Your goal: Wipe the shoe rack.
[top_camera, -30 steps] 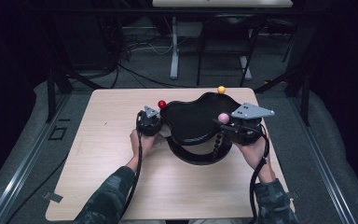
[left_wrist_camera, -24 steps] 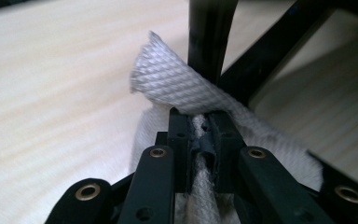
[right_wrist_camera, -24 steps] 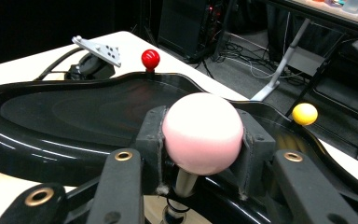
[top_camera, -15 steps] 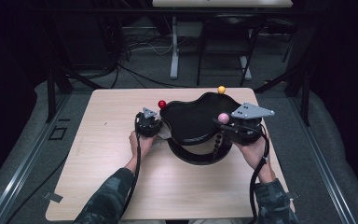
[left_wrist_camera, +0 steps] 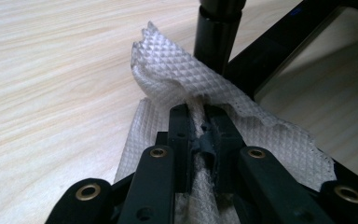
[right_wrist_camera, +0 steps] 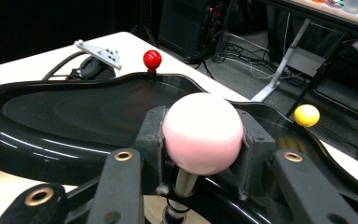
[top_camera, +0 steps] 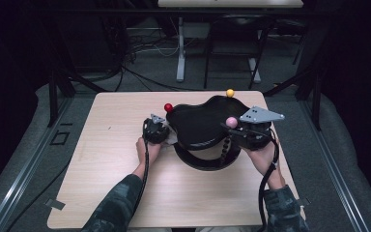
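A black curved tray (top_camera: 198, 123) sits on a ring-shaped black stand (top_camera: 203, 163) mid-table. Three ball knobs stand at its rim: red (top_camera: 168, 107), yellow (top_camera: 230, 93) and pink (top_camera: 231, 122). My right gripper (top_camera: 236, 129) is at the tray's right side, shut on the pink ball (right_wrist_camera: 201, 132), with a pad on each side of it. My left gripper (top_camera: 166, 137) is at the tray's left edge. It is shut on a white dimpled paper towel (left_wrist_camera: 168, 79), which bunches between the jaws beside a black post (left_wrist_camera: 214, 32) of the stand.
The wooden table (top_camera: 116, 145) has bare surface to the left and in front of the tray. In the right gripper view the red ball (right_wrist_camera: 152, 59) and yellow ball (right_wrist_camera: 306, 115) stand at the far rim. Dark floor, cables and furniture legs lie beyond the table.
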`<state>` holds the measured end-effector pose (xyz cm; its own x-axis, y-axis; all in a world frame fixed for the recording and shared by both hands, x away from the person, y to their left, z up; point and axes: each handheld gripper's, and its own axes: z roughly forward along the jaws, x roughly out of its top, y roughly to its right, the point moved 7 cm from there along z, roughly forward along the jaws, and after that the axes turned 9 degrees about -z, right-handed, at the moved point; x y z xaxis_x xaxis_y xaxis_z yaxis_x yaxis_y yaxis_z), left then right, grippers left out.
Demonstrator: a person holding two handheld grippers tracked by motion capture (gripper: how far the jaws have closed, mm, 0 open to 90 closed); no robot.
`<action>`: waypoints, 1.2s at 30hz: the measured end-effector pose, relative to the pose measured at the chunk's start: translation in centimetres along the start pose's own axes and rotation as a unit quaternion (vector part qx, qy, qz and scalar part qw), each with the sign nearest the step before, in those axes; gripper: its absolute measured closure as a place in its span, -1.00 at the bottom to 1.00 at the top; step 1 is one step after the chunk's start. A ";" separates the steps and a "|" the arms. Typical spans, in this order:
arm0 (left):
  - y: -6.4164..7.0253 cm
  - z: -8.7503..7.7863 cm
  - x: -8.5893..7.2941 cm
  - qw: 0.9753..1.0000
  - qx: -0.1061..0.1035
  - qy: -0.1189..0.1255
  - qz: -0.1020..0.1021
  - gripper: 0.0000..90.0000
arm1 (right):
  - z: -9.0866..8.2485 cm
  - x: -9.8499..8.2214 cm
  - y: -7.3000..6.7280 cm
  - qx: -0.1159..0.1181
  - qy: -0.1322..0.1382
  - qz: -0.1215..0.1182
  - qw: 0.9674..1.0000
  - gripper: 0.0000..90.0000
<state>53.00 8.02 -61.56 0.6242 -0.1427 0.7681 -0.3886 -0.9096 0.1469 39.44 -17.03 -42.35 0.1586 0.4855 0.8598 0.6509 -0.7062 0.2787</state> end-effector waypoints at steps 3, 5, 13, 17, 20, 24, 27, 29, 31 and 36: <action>-0.3 -1.6 0.3 1.000 -0.006 0.011 0.003 0.81 | 0.0 0.0 0.1 -0.003 -0.002 -0.001 1.000 0.33; -0.6 -2.8 0.5 1.000 -0.008 0.018 0.002 0.81 | 0.0 0.0 0.0 -0.003 -0.002 -0.001 1.000 0.33; -2.2 -9.8 1.4 0.999 -0.010 0.047 0.006 0.81 | 0.0 0.0 0.0 -0.004 -0.005 -0.001 1.000 0.33; -3.9 -13.8 1.4 0.998 -0.004 0.058 0.007 0.81 | 0.0 0.0 0.0 -0.005 -0.005 -0.001 1.000 0.33; -5.2 -16.4 1.1 0.998 0.005 0.064 0.004 0.81 | 0.0 0.0 0.0 -0.004 -0.005 -0.001 1.000 0.33; -7.3 -19.4 0.3 0.998 0.023 0.060 0.001 0.81 | 0.0 0.1 0.0 -0.001 -0.003 -0.001 1.000 0.33; -8.8 -20.8 -0.8 0.998 0.037 0.050 -0.005 0.81 | 0.0 0.0 0.0 -0.005 -0.007 -0.001 1.000 0.33; -9.9 -21.2 -1.8 0.998 0.046 0.043 -0.010 0.81 | 0.0 0.0 0.0 -0.004 -0.007 -0.001 1.000 0.33; -11.2 -21.3 -3.2 0.998 0.054 0.034 -0.023 0.81 | 0.0 0.0 0.0 -0.001 -0.005 -0.001 1.000 0.33; -14.3 -20.5 -6.4 0.996 0.073 0.001 -0.056 0.81 | 0.0 0.0 0.0 -0.001 -0.004 -0.001 1.000 0.33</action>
<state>40.69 29.90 -55.77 0.6571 -0.0368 0.7529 -0.2139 -0.9669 0.1394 39.48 -16.99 -42.32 0.1636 0.4911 0.8556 0.6494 -0.7065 0.2813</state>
